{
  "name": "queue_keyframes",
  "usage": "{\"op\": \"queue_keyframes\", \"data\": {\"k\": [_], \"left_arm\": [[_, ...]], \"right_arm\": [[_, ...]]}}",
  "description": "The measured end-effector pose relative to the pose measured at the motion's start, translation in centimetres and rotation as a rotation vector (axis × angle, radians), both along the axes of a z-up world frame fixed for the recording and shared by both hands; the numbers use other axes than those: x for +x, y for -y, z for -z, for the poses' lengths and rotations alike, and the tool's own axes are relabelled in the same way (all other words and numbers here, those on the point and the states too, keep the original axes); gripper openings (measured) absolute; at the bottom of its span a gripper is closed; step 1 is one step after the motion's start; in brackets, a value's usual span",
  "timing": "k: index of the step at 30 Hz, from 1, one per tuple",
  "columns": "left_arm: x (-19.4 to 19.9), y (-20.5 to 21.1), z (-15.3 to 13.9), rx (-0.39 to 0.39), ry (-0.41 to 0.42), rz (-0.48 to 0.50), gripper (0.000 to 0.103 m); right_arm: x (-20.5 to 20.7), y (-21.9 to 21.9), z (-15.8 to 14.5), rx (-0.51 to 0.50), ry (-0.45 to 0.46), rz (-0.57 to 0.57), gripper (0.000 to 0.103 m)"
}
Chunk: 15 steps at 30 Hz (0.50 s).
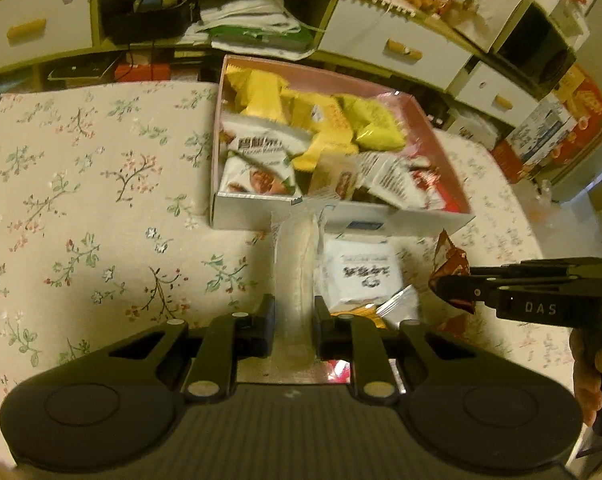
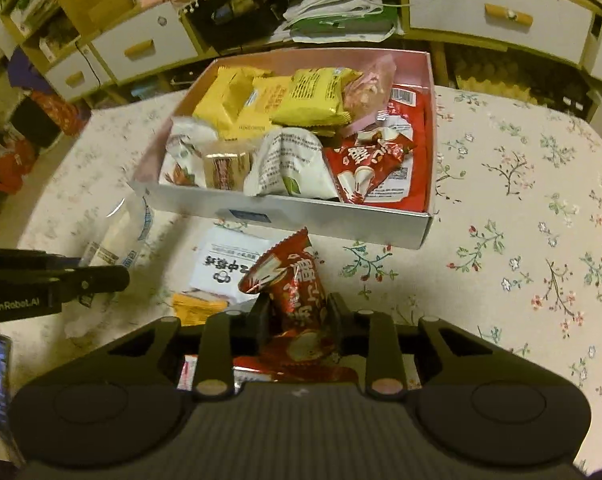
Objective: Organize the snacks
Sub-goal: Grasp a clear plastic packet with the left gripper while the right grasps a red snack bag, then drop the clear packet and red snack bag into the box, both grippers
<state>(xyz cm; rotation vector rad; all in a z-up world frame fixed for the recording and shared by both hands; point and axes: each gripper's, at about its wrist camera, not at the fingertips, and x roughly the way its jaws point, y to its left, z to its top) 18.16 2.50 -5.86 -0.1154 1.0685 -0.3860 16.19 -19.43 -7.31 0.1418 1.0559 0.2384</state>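
Note:
An open cardboard box (image 1: 341, 220) (image 2: 325, 220) holds several yellow, white and red snack packets. My left gripper (image 1: 294, 318) is shut on a clear-wrapped pale snack (image 1: 297, 272), held just before the box's near wall; the snack also shows at the left of the right wrist view (image 2: 117, 236). My right gripper (image 2: 297, 312) is shut on a red snack packet (image 2: 289, 276), held above the table in front of the box; the packet also shows in the left wrist view (image 1: 451, 268). A white packet (image 1: 365, 272) (image 2: 225, 260) and a yellow packet (image 2: 197, 306) lie on the table.
The table wears a floral cloth (image 1: 81, 200) (image 2: 521, 220). Behind it stand shelves with white drawers (image 1: 37, 36) (image 2: 497, 12) and piled papers (image 1: 257, 24). Boxes and bags (image 1: 561, 120) sit on the floor at the right.

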Motion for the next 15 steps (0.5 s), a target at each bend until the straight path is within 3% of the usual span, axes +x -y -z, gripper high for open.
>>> {"op": "queue_keyframes", "data": {"k": [11,15], "left_arm": [[1.4,-2.1,-3.4,-0.109,0.090,-0.059,0.023],[2.9,-2.2,-3.6,-0.116,0.115,-0.079,0.023]], "right_arm": [[-0.2,2.9,-3.4,0.116,0.065,0.067,0.023],[0.5,3.9,-3.9,0.148,0.084,0.110,0.023]]}}
